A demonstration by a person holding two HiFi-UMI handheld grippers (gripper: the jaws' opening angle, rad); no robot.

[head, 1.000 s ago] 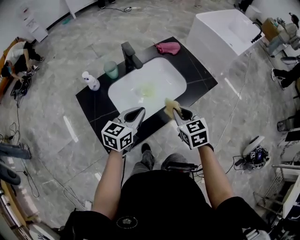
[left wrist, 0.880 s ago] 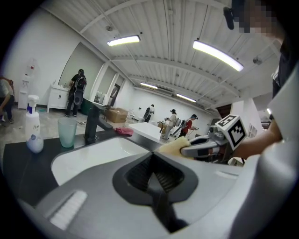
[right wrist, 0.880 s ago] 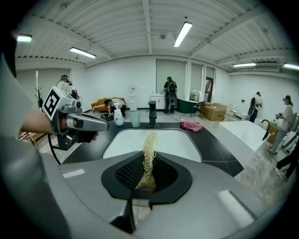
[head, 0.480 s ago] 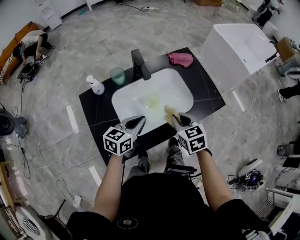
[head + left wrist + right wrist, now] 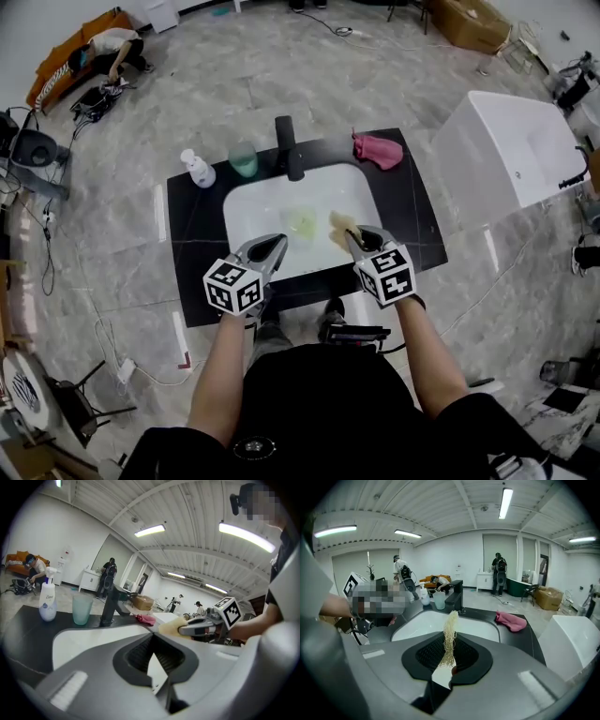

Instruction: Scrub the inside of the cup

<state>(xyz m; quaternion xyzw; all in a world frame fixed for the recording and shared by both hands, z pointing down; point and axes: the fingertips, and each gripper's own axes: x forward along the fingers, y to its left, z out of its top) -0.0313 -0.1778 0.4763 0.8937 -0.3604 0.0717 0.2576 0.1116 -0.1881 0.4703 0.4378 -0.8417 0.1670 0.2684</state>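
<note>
Left gripper [image 5: 279,242], shown shut with nothing between its jaws, and right gripper [image 5: 351,233], clamped on one end of a fibrous yellow scrub sponge [image 5: 450,630], are held side by side over the near rim of a white basin [image 5: 253,202] set in a black countertop [image 5: 197,281]. The sponge is gripped by its lower edge, so that most of it stands free beyond the jaw tips. This is presumably done so the free end can be pushed into a cup. The empty left gripper appears to be kept free for taking and steadying that cup.

Along the back of the countertop, from left to right, are seen a white pump bottle [image 5: 47,604] whose label can be read as "Dove", a translucent green cup [image 5: 82,609] standing upright near it, a black faucet [image 5: 289,145] and a crumpled pink cloth [image 5: 379,150]. The cup is set between bottle and faucet, across the basin and well apart from both grippers, so no scrubbing is judged to have begun.

A pale yellow-green patch [image 5: 302,223] is visible on the basin floor; what it is cannot be told. Black-and-white square markers are carried on each gripper's cube, and no other writing can be made out. A white tub [image 5: 506,150] is seen on the floor to the right.
</note>
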